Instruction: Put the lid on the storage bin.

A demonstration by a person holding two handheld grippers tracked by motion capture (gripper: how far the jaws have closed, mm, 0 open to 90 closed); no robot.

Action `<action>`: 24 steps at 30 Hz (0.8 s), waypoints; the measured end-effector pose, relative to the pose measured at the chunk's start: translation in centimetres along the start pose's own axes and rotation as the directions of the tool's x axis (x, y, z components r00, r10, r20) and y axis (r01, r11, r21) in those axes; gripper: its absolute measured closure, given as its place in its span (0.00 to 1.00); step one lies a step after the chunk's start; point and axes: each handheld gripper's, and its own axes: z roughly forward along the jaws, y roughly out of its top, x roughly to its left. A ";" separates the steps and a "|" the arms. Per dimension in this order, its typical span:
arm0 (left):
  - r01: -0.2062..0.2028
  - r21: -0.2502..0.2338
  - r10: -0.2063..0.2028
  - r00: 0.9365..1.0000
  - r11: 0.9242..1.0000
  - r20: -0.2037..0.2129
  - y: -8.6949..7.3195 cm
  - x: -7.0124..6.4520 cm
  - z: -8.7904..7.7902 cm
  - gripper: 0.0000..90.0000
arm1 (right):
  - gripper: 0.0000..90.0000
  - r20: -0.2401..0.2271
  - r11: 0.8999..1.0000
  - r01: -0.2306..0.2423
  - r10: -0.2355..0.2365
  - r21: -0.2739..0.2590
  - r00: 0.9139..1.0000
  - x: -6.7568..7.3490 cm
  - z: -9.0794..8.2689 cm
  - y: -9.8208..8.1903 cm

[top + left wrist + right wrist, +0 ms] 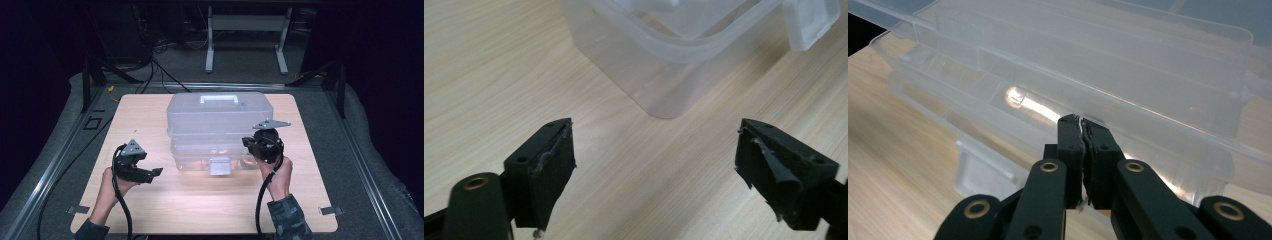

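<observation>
Nearest the person, the left tongs (150, 173) hover over the bare tabletop (200, 200) just left of the clear plastic box (220, 130), released, jaws wide apart with nothing between them. The right tongs (248, 142) are clenched, pads pressed together with nothing between them, tips at the box's near right side. The box stands at the tabletop's middle, a white latch (220, 165) on its near face and a white handle (219, 98) on its lid.
</observation>
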 end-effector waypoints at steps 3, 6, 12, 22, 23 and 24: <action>0.004 0.006 -0.004 1.000 1.000 0.001 -0.4 0.0 0.5 0.16 | 0.96 0.000 1.000 -0.002 0.002 0.012 1.000 0.2 -0.1 -0.3; 0.007 0.022 -0.007 1.000 1.000 -0.007 -0.8 0.0 0.9 0.11 | 0.95 0.006 1.000 0.004 -0.004 0.010 1.000 0.3 -0.2 -1.1; 0.023 0.041 -0.022 0.999 0.999 -0.026 -1.7 0.2 1.4 0.02 | 0.85 0.020 0.999 0.012 -0.013 0.042 1.000 0.2 -1.0 -3.5; 0.055 0.085 -0.048 0.996 0.995 -0.076 -4.1 1.1 2.3 0.00 | 0.68 0.100 0.990 -0.075 0.064 0.119 0.993 -3.0 -1.1 -8.6; 0.057 0.089 -0.050 0.995 0.994 -0.082 -4.3 1.2 2.4 0.00 | 0.65 0.102 0.989 -0.086 0.074 0.124 0.992 -3.3 -1.1 -9.1; 0.061 0.093 -0.053 0.995 0.994 -0.089 -4.6 1.4 2.5 0.00 | 0.59 0.106 0.987 -0.092 0.078 0.130 0.991 -3.6 -1.0 -9.5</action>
